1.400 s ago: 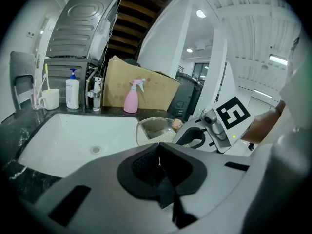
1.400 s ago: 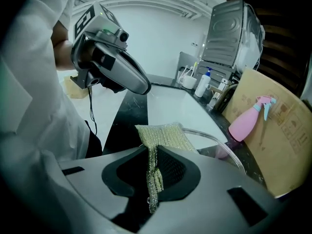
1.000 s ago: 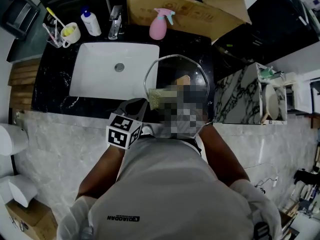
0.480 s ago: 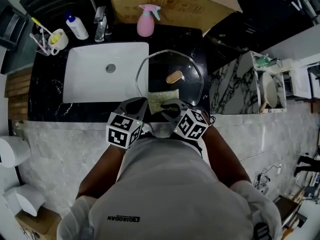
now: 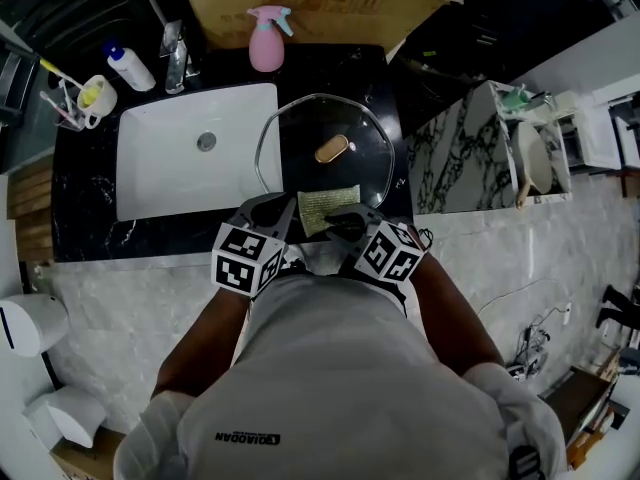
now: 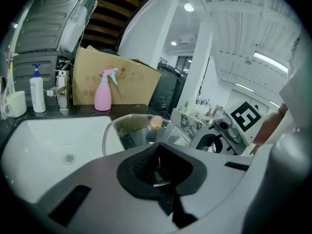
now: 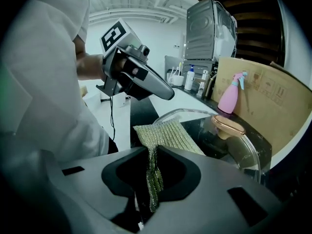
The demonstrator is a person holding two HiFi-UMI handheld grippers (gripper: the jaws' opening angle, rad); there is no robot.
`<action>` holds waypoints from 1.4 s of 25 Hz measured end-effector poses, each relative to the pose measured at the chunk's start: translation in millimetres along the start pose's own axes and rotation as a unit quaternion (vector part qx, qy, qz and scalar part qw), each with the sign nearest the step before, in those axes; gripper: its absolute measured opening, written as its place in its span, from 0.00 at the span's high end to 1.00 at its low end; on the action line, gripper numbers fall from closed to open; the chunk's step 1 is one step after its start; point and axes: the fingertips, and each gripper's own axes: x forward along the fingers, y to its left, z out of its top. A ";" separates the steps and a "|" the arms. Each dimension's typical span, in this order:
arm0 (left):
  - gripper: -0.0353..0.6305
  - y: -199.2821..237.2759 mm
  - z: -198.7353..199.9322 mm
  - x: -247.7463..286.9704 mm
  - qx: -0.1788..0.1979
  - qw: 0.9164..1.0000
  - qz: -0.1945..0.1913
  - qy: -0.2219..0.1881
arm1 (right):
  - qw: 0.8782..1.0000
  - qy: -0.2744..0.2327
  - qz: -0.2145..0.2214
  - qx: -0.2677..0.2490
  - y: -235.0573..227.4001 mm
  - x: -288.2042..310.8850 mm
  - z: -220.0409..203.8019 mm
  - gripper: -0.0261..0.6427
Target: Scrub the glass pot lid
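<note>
While the left gripper (image 5: 282, 210) clamps only the 7 o'clock rim of the round glass pot lid (image 5: 358, 168), lying at 3 o'clock of the white sink (image 5: 160, 180), hard strokes could tug the green woven pad (image 5: 327, 206) from the pinch of the right gripper (image 5: 342, 224).

In the head view the near rim of the round glass pot lid with the tan knob (image 5: 355, 163) lies hidden under the green-gold mesh scrubbing pad (image 5: 328, 206) and under the left gripper (image 5: 280, 208) and right gripper (image 5: 340, 221); there we cannot see either pair of jaws, their own housings covering them; in the left gripper view the lid's near edge vanishes into that gripper's dark hollow; the brown cardboard box (image 5: 300, 13) is cut off by the top edge, its print too faint for us to read; the sticks in the white cup (image 5: 90, 96) on the black stone bench (image 5: 90, 218) are too small to name.
</note>
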 end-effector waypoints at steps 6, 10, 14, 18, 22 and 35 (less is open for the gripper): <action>0.92 -11.3 1.4 11.1 0.009 1.000 -0.013 0.008 | 0.999 -0.008 0.012 0.036 6.2 -10.4 -12.0 0.84; 0.92 -15.9 4.3 17.1 0.009 1.000 -0.014 0.009 | 0.998 -0.015 0.020 0.057 11.2 -16.8 -20.5 0.84; 0.92 -17.2 8.4 22.4 0.007 1.000 -0.012 0.007 | 0.997 -0.015 0.036 0.062 11.8 -19.4 -22.2 0.84; 0.92 -16.0 17.2 26.5 0.005 1.000 -0.003 0.001 | 0.997 -0.022 0.055 0.049 11.2 -27.7 -15.5 0.84; 0.92 -10.0 22.4 31.1 -0.008 1.000 0.016 -0.004 | 0.993 -0.079 0.058 0.066 -0.8 -51.3 0.9 0.84; 0.92 -3.8 49.2 46.8 -0.024 0.995 0.091 -0.017 | 0.973 -0.139 -0.098 0.158 -186.0 -116.0 -5.8 0.84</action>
